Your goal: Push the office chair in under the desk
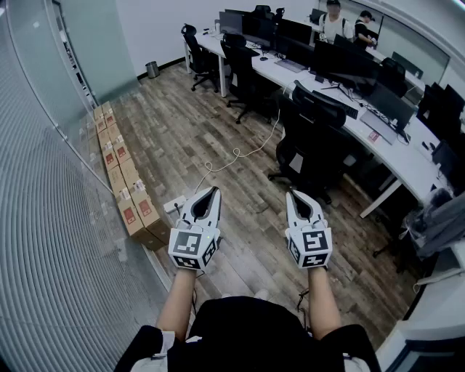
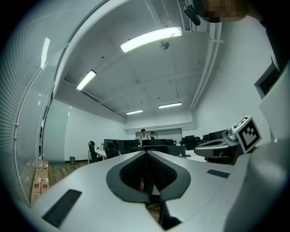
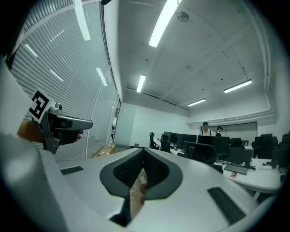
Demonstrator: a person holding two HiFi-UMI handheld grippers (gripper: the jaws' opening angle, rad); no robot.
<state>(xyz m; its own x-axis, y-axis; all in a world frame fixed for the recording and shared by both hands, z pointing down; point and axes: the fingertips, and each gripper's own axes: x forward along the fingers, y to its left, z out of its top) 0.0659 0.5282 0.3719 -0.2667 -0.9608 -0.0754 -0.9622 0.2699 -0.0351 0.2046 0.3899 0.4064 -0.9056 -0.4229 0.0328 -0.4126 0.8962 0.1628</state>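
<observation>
In the head view the black office chair (image 1: 314, 134) stands pulled out from the long white desk (image 1: 396, 156), its back towards me, a few steps ahead on the right. Held side by side and level, well short of the chair, my left gripper (image 1: 214, 190) and right gripper (image 1: 292, 194) are both shut with nothing in them. The left gripper view shows shut jaws (image 2: 146, 154) pointing down the room. In the right gripper view the shut jaws (image 3: 144, 152) point just left of the chair (image 3: 202, 153).
Cardboard boxes (image 1: 123, 185) line the glass wall on the left. A white cable (image 1: 240, 154) and power strip (image 1: 174, 205) lie on the wood floor between me and the chair. More black chairs (image 1: 243, 65) and monitors (image 1: 341, 62) stand along the desk; two people (image 1: 334, 22) are at its far end.
</observation>
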